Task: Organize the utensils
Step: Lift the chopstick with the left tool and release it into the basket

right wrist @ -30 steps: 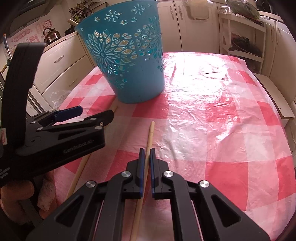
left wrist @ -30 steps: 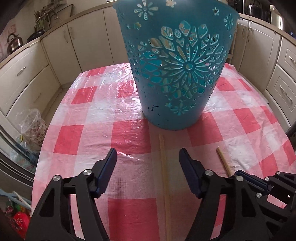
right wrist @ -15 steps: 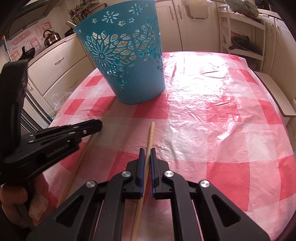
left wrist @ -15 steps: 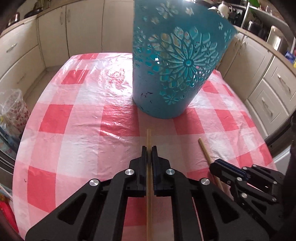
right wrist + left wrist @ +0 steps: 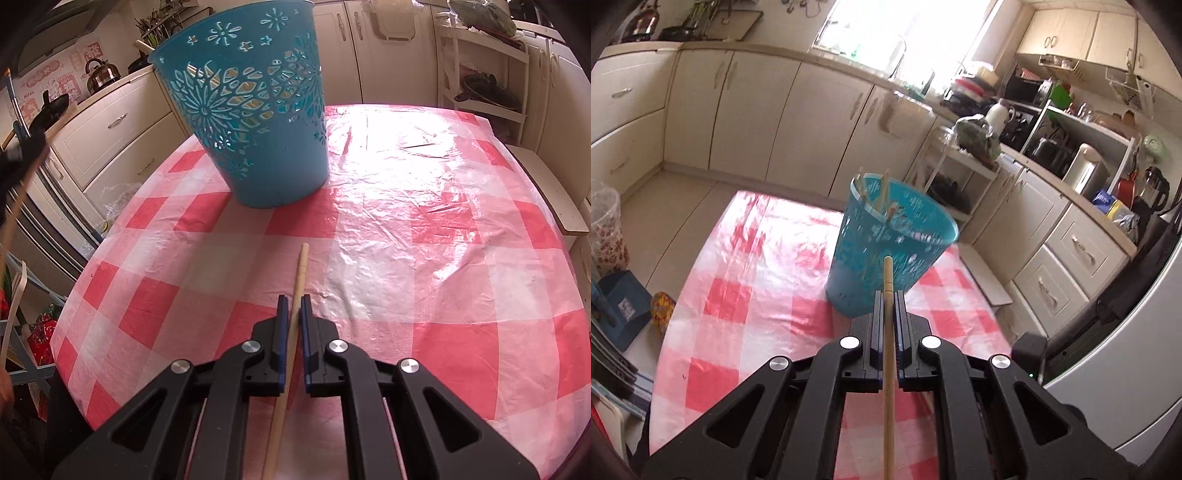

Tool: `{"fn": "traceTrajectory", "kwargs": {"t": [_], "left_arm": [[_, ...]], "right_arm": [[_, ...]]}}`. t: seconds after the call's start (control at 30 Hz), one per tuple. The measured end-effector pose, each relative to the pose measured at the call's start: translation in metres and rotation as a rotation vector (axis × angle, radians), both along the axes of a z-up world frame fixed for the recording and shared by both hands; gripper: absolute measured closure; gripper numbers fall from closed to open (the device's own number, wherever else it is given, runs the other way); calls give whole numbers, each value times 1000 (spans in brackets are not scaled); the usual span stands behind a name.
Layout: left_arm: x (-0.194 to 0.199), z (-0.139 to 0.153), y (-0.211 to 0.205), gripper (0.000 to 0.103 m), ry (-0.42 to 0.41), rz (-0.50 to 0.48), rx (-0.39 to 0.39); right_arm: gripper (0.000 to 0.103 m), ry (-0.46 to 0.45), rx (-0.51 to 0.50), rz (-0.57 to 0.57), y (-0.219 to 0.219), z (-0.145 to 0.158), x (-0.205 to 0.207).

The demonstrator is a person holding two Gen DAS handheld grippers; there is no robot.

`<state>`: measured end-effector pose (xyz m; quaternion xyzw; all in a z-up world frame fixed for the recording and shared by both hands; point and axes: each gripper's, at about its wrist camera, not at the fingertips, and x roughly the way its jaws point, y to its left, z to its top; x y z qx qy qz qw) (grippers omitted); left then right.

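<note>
Left tongs (image 5: 887, 295) clamp a chopstick (image 5: 888, 354), raised above the desk (image 5: 753, 295), tip toward the basket (image 5: 886, 251). Right tongs (image 5: 291, 301) clamp a second chopstick (image 5: 295, 295) low over the desk's near edge. Basket stands toward the far edge, holding several sticks.

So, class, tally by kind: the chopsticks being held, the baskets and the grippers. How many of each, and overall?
Held chopsticks: 2 (left chopstick, right chopstick)
Blue basket: 1
Grippers: 2 (left gripper, right gripper)
Total: 5
</note>
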<state>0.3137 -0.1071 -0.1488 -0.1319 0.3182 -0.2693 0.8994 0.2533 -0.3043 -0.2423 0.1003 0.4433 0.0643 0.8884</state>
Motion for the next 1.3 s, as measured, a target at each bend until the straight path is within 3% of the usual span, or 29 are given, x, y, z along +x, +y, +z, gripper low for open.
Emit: {"fn": "traceTrajectory", "kwargs": {"t": [0.2, 0.4, 0.53, 0.73, 0.97, 1.17, 1.23, 1.3], "left_arm": [[32, 75, -29, 98, -187, 58, -57], [83, 111, -63, 98, -316, 198, -60], [113, 107, -75, 98, -345, 294, -76], [127, 76, -84, 98, -352, 351, -40], [125, 46, -90, 98, -324, 352, 15], [116, 39, -87, 98, -305, 332, 53], [112, 38, -85, 96, -289, 316, 71], [105, 38, -82, 82, -283, 305, 96]], "right_arm": [[95, 1, 13, -1, -2, -1, 1], [95, 4, 41, -2, -7, -1, 2], [92, 6, 66, 5, -10, -1, 3], [86, 7, 99, 20, -12, -1, 5], [84, 6, 110, 25, -11, -1, 6], [83, 6, 109, 26, -11, -1, 6], [83, 6, 108, 26, -11, -1, 6], [83, 6, 108, 26, -11, -1, 7]]}}
